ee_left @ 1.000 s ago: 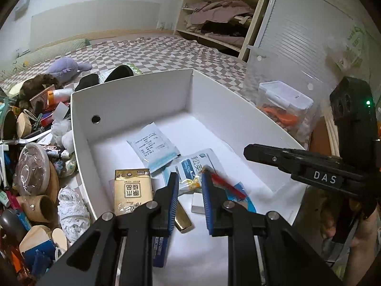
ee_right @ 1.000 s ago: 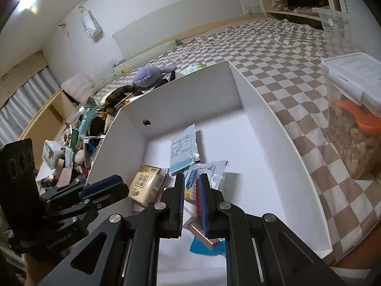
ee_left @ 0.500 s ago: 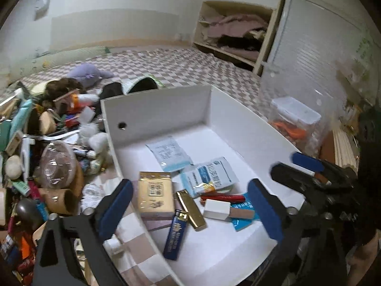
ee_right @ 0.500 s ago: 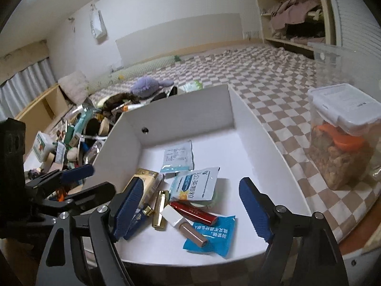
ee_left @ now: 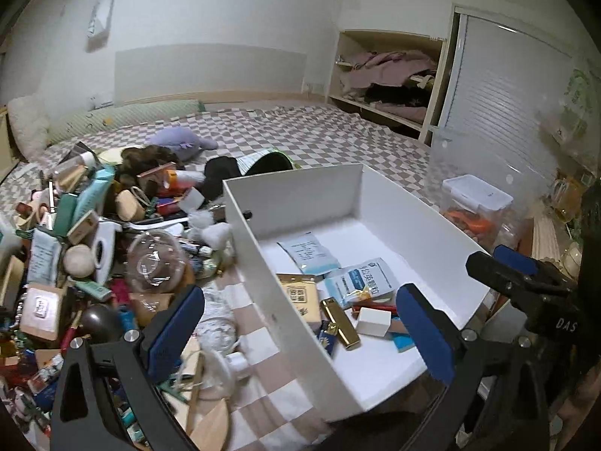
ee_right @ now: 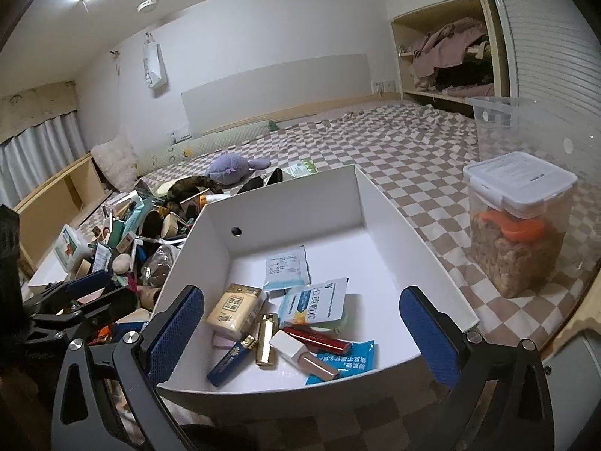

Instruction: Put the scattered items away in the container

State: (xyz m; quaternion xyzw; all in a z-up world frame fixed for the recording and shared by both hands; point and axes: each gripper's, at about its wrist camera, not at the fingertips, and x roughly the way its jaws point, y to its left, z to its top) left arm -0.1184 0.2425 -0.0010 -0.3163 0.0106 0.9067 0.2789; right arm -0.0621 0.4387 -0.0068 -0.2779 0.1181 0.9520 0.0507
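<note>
Two grippers, both with jaws spread to full width and nothing between the pads. Left gripper [ee_left: 298, 323]: its blue pads straddle the near left wall of the white box [ee_left: 263, 259]; left pad sits over the checked bedspread [ee_left: 319, 139] and the clutter, right pad over the box interior. Right gripper [ee_right: 300, 325]: both pads hang above the near end of the box, contents visible between and beyond them, none touched.

Box contents, right wrist view:
- tan tissue pack [ee_right: 234, 306], near left, just beyond the left pad
- gold lighter [ee_right: 266, 338] and dark blue lighter [ee_right: 230, 362], side by side, near edge
- red lipstick tube [ee_right: 317, 339] lying flat, touching a white-capped bottle [ee_right: 300, 353]
- blue sachet [ee_right: 347, 360] under those two
- white and blue medicine sachet [ee_right: 317, 300] mid-box
- pale sachet [ee_right: 287, 268] further back, lying flat

All lie on the box floor, clear of both sets of jaws.

Scattered pile [ee_left: 86, 248] remains on the bedspread left of the box: clear plastic cup [ee_left: 159, 263], small cartons, a beige ball [ee_left: 77, 261], tubes; much too tangled to name. Purple plush toy [ee_left: 180, 143] lies beyond the pile. Lidded clear jar with an orange scoop [ee_right: 516, 225] stands right of the box, apart from it.
</note>
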